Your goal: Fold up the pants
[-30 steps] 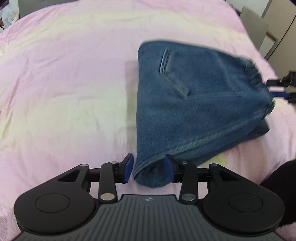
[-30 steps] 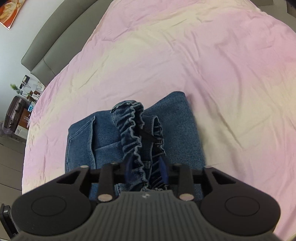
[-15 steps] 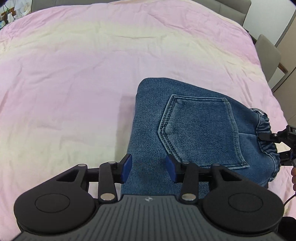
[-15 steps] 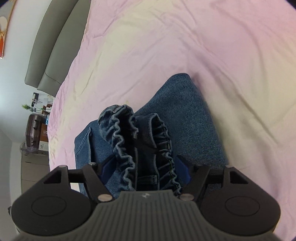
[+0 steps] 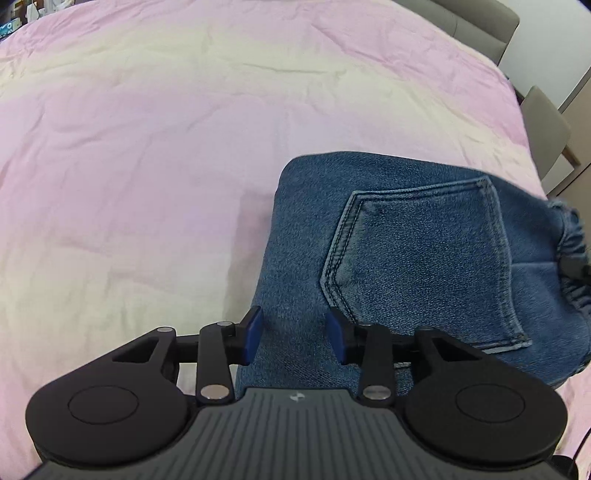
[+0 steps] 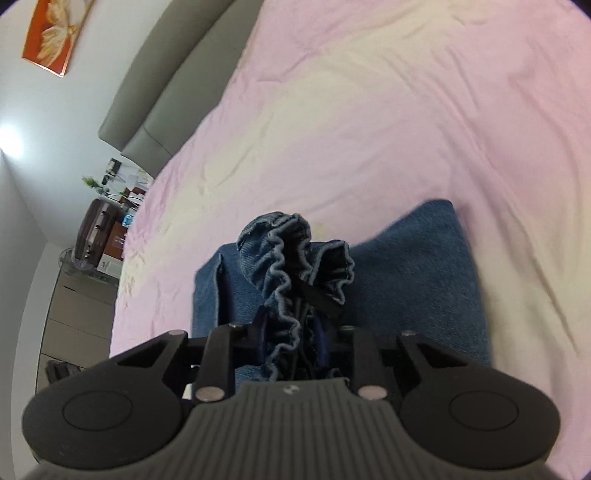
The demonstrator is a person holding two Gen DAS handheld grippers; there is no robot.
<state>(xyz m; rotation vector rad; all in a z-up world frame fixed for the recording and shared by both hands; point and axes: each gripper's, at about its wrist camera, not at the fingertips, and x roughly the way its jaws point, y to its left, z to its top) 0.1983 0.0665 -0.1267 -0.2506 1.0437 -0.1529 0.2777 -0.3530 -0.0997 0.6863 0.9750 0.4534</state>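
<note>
Nearest the cameras, the left gripper (image 5: 293,334) stood with its jaws apart astride the near edge of the folded denim pants (image 5: 406,266), while the right gripper (image 6: 291,338) was pinched together on the gathered elastic waistband (image 6: 284,254). The pants lay as a compact bundle on the pink bedspread (image 5: 147,147); the thick, limp, moderately heavy denim would probably handle best when taken at the waistband or a folded edge. Beyond stood a grey headboard (image 6: 162,92), a wall picture (image 6: 50,35) and a chair (image 5: 543,125).
</note>
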